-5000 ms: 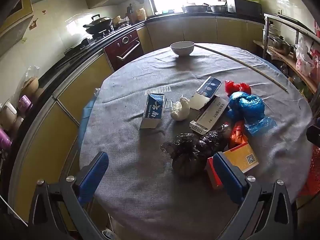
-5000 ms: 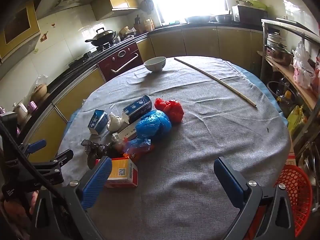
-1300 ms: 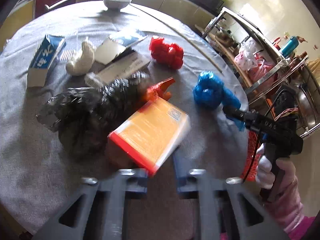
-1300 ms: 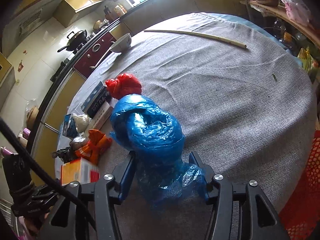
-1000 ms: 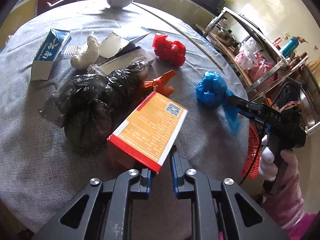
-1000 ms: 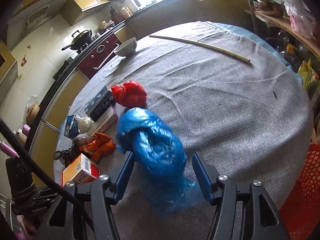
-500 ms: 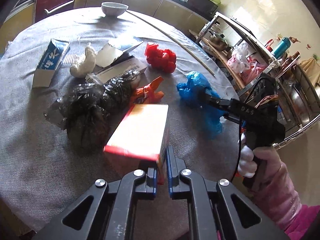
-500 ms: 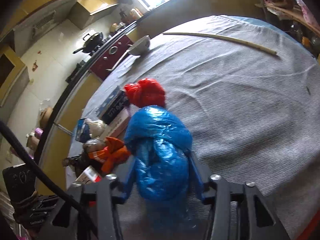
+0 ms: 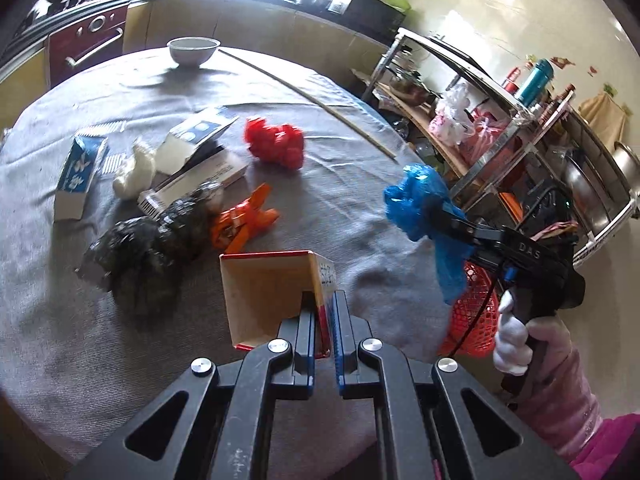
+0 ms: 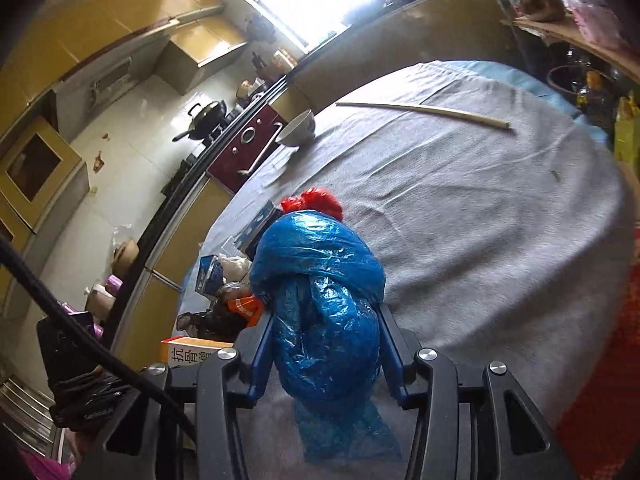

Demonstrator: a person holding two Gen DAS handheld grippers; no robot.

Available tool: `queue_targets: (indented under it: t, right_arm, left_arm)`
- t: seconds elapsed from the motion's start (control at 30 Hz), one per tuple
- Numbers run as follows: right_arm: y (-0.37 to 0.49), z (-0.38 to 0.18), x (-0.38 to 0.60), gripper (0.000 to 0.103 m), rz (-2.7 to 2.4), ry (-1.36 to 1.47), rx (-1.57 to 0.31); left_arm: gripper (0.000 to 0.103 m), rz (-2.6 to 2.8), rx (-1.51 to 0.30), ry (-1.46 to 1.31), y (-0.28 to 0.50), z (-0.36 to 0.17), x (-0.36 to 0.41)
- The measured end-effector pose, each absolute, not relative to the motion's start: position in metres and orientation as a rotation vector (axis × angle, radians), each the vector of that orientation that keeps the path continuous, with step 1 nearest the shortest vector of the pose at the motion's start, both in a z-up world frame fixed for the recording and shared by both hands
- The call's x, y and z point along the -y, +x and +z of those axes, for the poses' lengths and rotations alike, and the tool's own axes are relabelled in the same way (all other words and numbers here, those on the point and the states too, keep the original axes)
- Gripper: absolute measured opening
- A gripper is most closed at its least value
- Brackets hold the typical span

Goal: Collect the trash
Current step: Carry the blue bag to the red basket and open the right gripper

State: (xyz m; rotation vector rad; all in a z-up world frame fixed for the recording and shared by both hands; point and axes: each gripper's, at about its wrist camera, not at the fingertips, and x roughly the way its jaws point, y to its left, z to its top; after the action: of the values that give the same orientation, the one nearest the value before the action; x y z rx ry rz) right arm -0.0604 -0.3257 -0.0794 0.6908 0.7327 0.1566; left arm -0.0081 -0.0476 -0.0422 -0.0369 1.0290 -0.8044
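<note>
My left gripper (image 9: 326, 312) is shut on one wall of an orange-and-red cardboard box (image 9: 268, 292), which hangs above the grey tablecloth with its open inside facing the camera. My right gripper (image 10: 326, 320) is shut on a knotted blue plastic bag (image 10: 320, 264). The left wrist view shows that blue bag (image 9: 424, 200) held in the air past the table's right edge, a white-gloved hand (image 9: 510, 340) on the grip. On the cloth lie a red bag (image 9: 276, 144), a black bag (image 9: 148, 236), an orange wrapper (image 9: 244, 220), a blue-and-white carton (image 9: 78, 168) and flat boxes (image 9: 200, 136).
A red mesh basket (image 9: 476, 308) stands on the floor beyond the table's right edge, under the blue bag. A white bowl (image 9: 193, 50) and a long thin stick (image 9: 308, 96) lie at the far side. A metal shelf rack (image 9: 520, 128) crowds the right.
The left gripper has raised the box and tipped it so its open inside shows. The right gripper's jaws have closed tighter on the blue bag and carried it off the cloth toward the table's right edge.
</note>
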Motion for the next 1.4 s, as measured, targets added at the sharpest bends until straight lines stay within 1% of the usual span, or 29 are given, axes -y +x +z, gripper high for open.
queue_targets:
  t: [0.23,0.37,0.53,0.67,0.7,0.73,0.77,0.8,0.83,0.87,0.9,1.03,1.1,1.2,1.4]
  right_arm:
    - [-0.122,-0.067,0.371,0.049,0.028,0.721,-0.672]
    - [-0.168,-0.061,0.403,0.049,-0.068,0.749,-0.639]
    - [-0.229,-0.064,0.442,0.052,-0.204,0.822,-0.598]
    - [-0.263,-0.074,0.465,0.056,-0.285,0.904,-0.585]
    - [-0.269,-0.077,0.469,0.061,-0.298,0.923,-0.588]
    - [-0.272,-0.080,0.474,0.062,-0.318,0.946,-0.590]
    - [-0.276,-0.083,0.477,0.062,-0.332,0.966,-0.588]
    - [-0.278,-0.085,0.479,0.062,-0.338,0.977,-0.587]
    - [-0.279,-0.087,0.483,0.062,-0.348,0.990,-0.590]
    - [-0.280,-0.087,0.484,0.062,-0.354,0.996,-0.592]
    - [-0.281,-0.088,0.485,0.062,-0.356,0.994,-0.592]
    - [-0.281,-0.082,0.483,0.062,-0.350,0.971,-0.585]
    - [-0.277,-0.079,0.480,0.062,-0.349,0.969,-0.583]
    - [-0.268,-0.072,0.474,0.062,-0.331,0.949,-0.584]
    - [-0.239,-0.054,0.453,0.062,-0.289,0.897,-0.607]
  left_arm:
    - [0.008,-0.905,-0.993,0.039,-0.022,-0.019,0.091]
    - [0.008,-1.022,-0.973,0.113,-0.038,-0.004,0.141]
    - [0.008,-1.150,-0.962,0.236,-0.066,-0.002,0.217]
    - [0.008,-1.228,-0.978,0.306,-0.082,-0.011,0.276]
    - [0.008,-1.245,-0.980,0.329,-0.087,-0.015,0.290]
    - [0.012,-1.241,-0.978,0.353,-0.090,-0.018,0.301]
    - [0.023,-1.236,-0.977,0.375,-0.092,-0.021,0.309]
    - [0.030,-1.238,-0.970,0.397,-0.094,-0.025,0.316]
    - [0.045,-1.226,-0.957,0.419,-0.096,-0.027,0.321]
    - [0.050,-1.207,-0.947,0.430,-0.096,-0.029,0.321]
    - [0.052,-1.199,-0.942,0.429,-0.096,-0.029,0.318]
    - [0.053,-1.201,-0.967,0.401,-0.086,-0.031,0.290]
    - [0.057,-1.169,-0.980,0.375,-0.078,-0.033,0.264]
    - [0.057,-1.103,-1.004,0.346,-0.075,-0.036,0.221]
    - [0.062,-0.930,-0.914,0.323,-0.074,-0.025,0.135]
